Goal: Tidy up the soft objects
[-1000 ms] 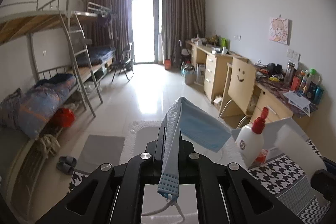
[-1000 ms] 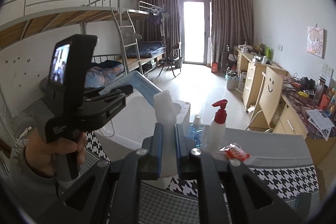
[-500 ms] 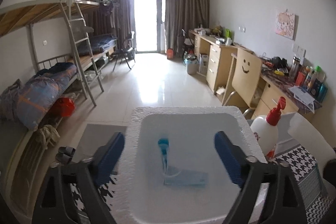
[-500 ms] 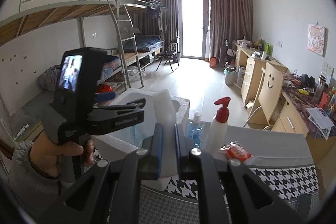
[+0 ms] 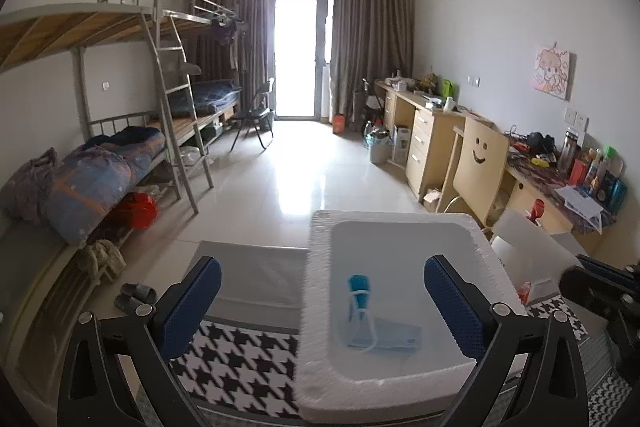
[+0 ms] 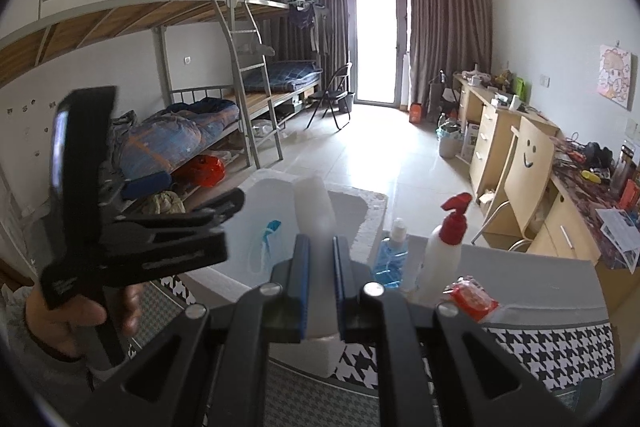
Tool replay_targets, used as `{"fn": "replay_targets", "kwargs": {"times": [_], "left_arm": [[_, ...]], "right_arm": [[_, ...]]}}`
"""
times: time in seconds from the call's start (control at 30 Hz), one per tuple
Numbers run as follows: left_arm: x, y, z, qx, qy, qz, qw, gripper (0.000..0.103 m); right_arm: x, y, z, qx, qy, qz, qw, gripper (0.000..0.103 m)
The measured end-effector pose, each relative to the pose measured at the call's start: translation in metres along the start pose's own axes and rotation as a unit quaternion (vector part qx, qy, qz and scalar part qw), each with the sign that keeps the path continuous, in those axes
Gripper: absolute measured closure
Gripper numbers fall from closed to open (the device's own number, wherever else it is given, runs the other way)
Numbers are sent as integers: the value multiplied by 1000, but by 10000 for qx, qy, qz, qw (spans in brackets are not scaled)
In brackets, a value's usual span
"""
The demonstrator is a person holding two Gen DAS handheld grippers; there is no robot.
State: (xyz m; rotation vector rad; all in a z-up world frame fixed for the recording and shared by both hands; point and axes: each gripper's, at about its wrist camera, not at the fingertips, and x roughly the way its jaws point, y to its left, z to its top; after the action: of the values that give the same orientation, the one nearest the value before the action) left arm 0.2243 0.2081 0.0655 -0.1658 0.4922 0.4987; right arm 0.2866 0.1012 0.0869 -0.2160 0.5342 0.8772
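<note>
A blue face mask (image 5: 382,335) lies on the floor of a white foam box (image 5: 400,389) on the houndstooth table; it also shows in the right wrist view (image 6: 269,231). My left gripper (image 5: 322,305) is open and empty, hovering above the box's near left side; it shows in the right wrist view (image 6: 192,227) at left. My right gripper (image 6: 321,287) is shut on the box's white lid (image 6: 316,211), holding it upright at the box's right side.
A white pump bottle with a red top (image 6: 444,247), a blue liquid bottle (image 6: 394,255) and a red packet (image 6: 474,299) stand right of the box. A smiley chair (image 5: 478,163) and desks line the right wall. Bunk beds (image 5: 100,163) stand at left.
My left gripper opened and dropped the mask into the box, then shifted left and back. The right gripper has kept hold of the lid.
</note>
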Motion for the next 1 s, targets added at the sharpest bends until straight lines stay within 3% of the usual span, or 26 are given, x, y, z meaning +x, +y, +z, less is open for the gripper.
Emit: {"fn": "replay_targets", "kwargs": {"times": [0.47,1.0], "left_arm": [[-21,25,-16,-17,-79,266,9996,1],[-39,49,-44,-154,-150,246,9995,1]], "right_arm": [[26,5,7,38,220,56,9997,89],[66,7,9,189,662,56,9976,87]]}}
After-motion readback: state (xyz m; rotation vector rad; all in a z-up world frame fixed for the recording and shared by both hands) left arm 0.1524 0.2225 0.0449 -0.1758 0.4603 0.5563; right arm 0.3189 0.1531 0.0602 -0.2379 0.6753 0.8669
